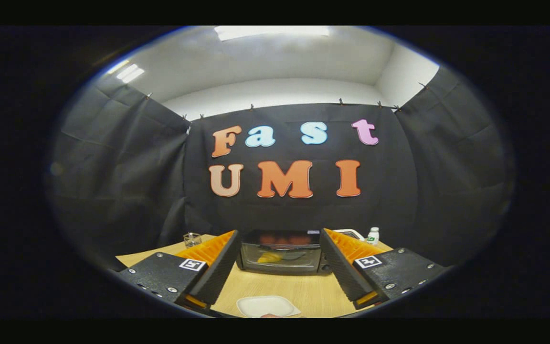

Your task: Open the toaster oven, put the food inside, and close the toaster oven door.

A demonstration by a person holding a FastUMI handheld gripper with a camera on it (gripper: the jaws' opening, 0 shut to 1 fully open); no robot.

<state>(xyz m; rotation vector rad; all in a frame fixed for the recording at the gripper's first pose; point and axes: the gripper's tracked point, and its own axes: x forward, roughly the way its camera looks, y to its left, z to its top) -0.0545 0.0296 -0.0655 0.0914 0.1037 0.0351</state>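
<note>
- Wooden table [303, 291] inside black-draped booth carries closed toaster oven [282, 258], white plate [265, 306], bottle [373, 235].
- Hand-held gripper [280, 267] level, fingers spread wide, oven beyond them.

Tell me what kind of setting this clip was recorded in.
Likely a recording booth staged as a kitchen corner: black cloth walls surround a wooden table holding a toaster oven, closed, and a white plate. The tongs are open, framing the oven.
</note>
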